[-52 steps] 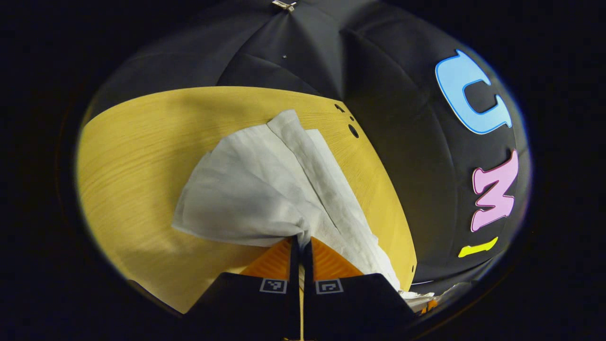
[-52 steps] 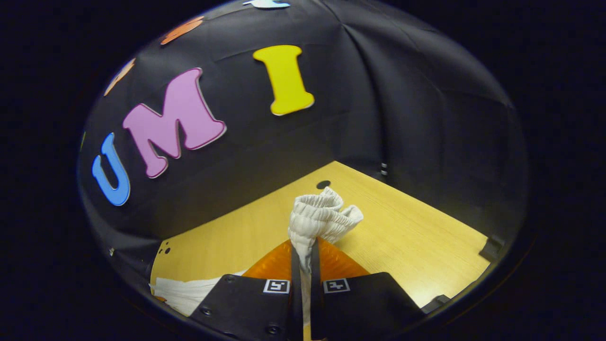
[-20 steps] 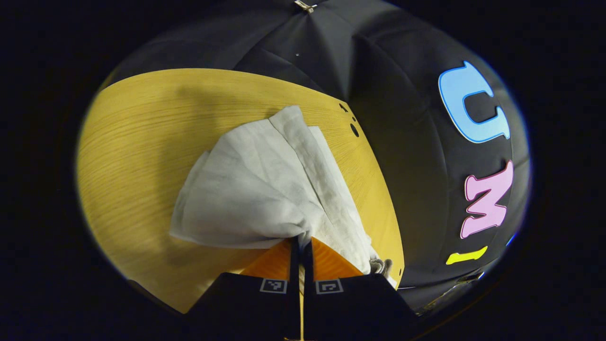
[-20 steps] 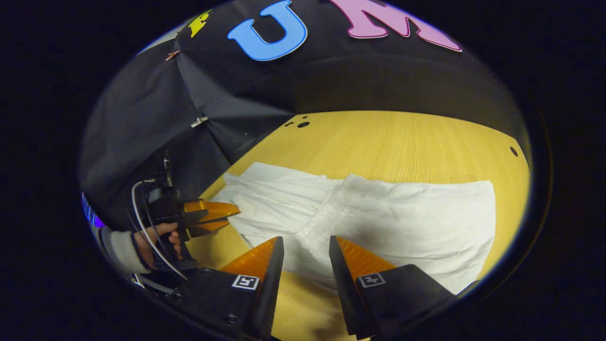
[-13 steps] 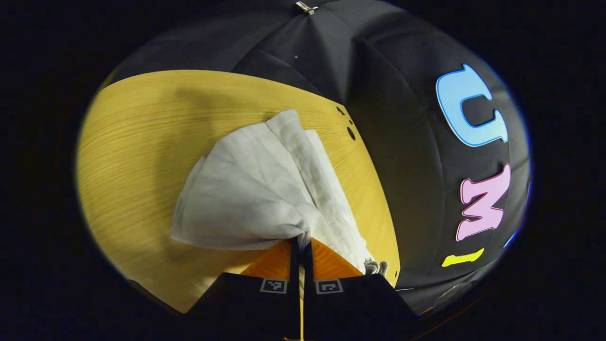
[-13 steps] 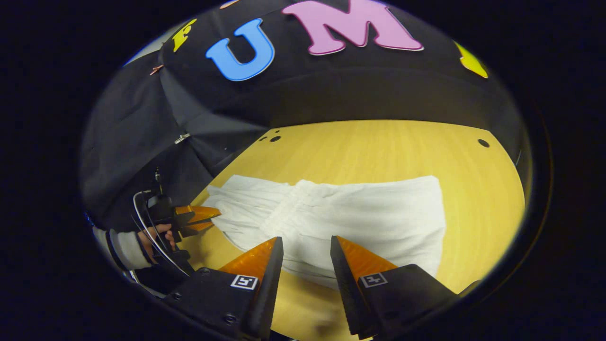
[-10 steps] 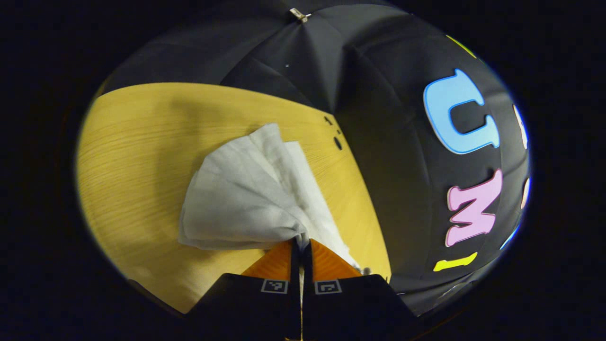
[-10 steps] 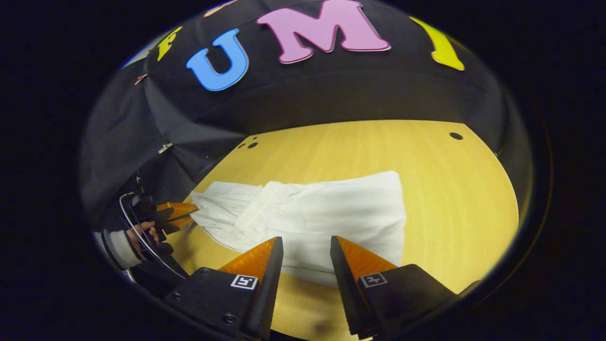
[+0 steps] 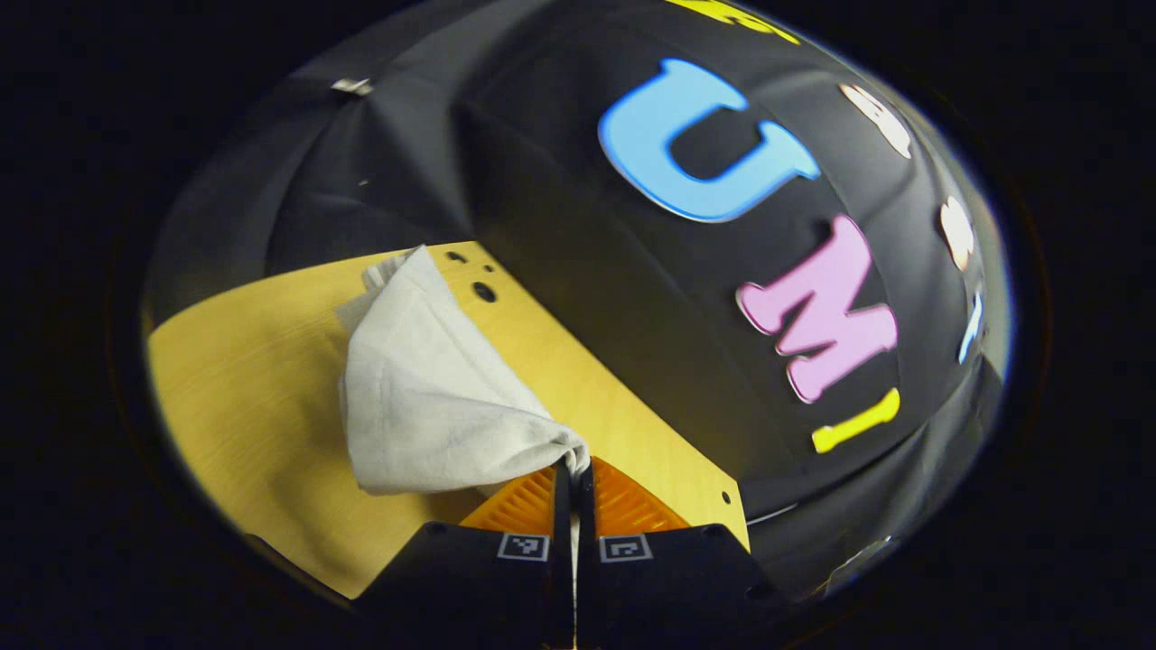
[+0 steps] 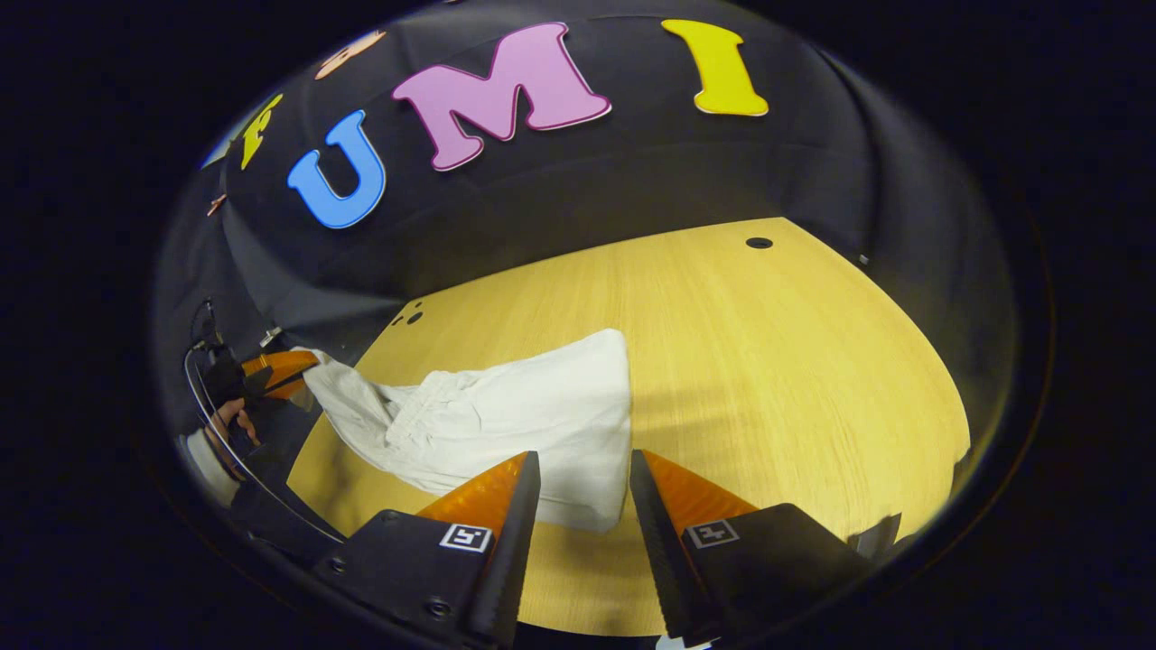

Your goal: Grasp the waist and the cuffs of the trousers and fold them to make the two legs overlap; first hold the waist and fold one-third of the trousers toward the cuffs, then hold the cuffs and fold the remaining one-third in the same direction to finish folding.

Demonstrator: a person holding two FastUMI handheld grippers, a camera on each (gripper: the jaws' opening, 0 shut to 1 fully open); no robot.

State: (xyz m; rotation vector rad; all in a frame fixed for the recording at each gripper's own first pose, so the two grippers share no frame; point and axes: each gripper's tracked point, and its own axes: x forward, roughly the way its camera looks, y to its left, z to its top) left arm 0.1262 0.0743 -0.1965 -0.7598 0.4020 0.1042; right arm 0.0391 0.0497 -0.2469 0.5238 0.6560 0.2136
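Note:
White trousers (image 10: 506, 424) lie partly folded on the wooden table (image 10: 777, 361), with the gathered waist turned over onto the legs. In the left gripper view my left gripper (image 9: 573, 471) is shut on the cuff end of the trousers (image 9: 424, 397), which hangs lifted off the table. The right gripper view shows that left gripper (image 10: 287, 370) at the far left, held by a hand (image 10: 226, 426), with the cloth rising up to it. My right gripper (image 10: 582, 462) is open above the near edge of the folded part, nothing between its fingers.
The table has small round holes at its far corners (image 10: 759, 243) (image 9: 484, 292). Black booth cloth (image 10: 560, 199) closes the table on the far sides. Bare wood stretches to the right of the trousers in the right gripper view.
My right gripper let go of the waist after laying it over the legs, and now stands open. My left gripper has lifted the cuffs upward and swung, pulling the cloth off the table.

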